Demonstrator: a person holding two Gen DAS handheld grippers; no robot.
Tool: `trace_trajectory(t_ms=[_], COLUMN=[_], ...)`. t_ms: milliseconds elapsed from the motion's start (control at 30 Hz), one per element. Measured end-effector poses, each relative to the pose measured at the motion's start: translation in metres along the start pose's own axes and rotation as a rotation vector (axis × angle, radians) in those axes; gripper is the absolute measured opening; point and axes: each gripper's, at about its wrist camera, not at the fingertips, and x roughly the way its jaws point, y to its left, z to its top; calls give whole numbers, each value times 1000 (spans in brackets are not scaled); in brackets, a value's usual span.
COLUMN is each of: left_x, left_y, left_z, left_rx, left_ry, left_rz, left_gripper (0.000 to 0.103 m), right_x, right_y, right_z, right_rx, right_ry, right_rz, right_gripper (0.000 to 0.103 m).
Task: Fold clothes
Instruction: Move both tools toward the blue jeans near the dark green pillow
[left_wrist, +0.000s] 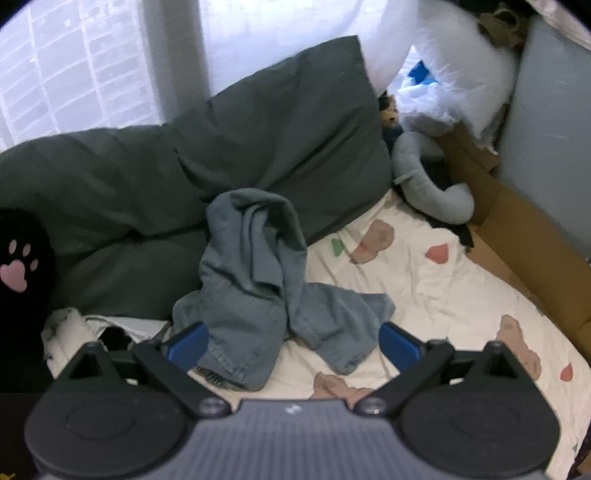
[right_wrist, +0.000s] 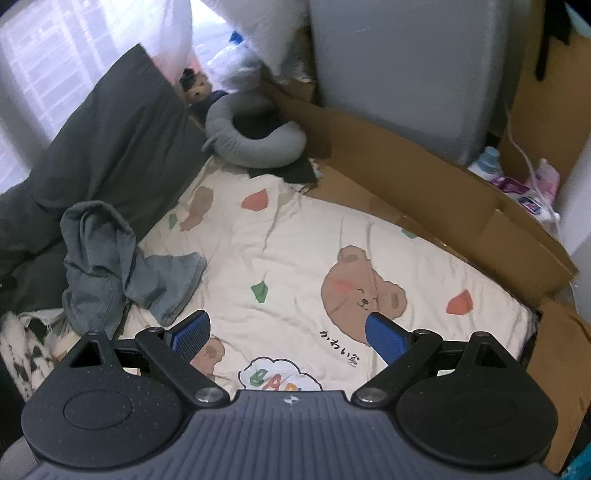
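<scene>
- Left wrist view: the left gripper (left_wrist: 291, 345) hangs with its blue pads (left_wrist: 186, 345) spread wide apart, holding nothing, just above the near hem of the jeans (left_wrist: 255, 280).
- Jeans lie in a crumpled heap at the left edge of the bedsheet (left_wrist: 424, 291), their upper part propped against the dark grey pillows (left_wrist: 258, 133).
- Only this view shows a black cushion with a pink paw print (left_wrist: 16, 266) at the far left, and window panes (left_wrist: 74, 66) behind the pillows.
- A grey neck pillow (left_wrist: 424, 181) sits at the sheet's far corner, beside cardboard (left_wrist: 524, 254).
- Right wrist view: the right gripper (right_wrist: 288, 334) is also spread open and empty, over bare bedsheet (right_wrist: 280, 236), well apart from the jeans (right_wrist: 107, 266) at the left edge.
- Only this view shows the bear print (right_wrist: 360, 291) on the sheet, bottles (right_wrist: 524, 184) past the cardboard (right_wrist: 424, 192) along the right edge, and a small stuffed toy (right_wrist: 197, 88) behind the neck pillow (right_wrist: 255, 136).
- Dark pillows (right_wrist: 118, 136) line the left edge.
</scene>
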Motion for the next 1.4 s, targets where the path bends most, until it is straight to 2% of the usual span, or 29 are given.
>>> trace_trajectory(t_ms=[367, 700, 1000, 1167, 1400], left_x=[41, 97, 141, 181, 247], left_y=[26, 41, 20, -6, -32], left_z=[-13, -30, -35, -45, -75], left_rx=[-54, -84, -59, -26, -133], left_ry=[47, 83, 103, 133, 186], left_rz=[25, 62, -22, -59, -119], left_gripper=[91, 86, 85, 85, 82], right_x=[56, 130, 185, 211, 241], right_y=[14, 15, 14, 12, 15], right_z=[17, 21, 15, 6, -15], right_rx=[-141, -218, -225, -243, -287], right_ry=[41, 75, 87, 102, 74], right_rz=[126, 215, 277, 322, 334], right_gripper=[93, 93, 91, 91, 89])
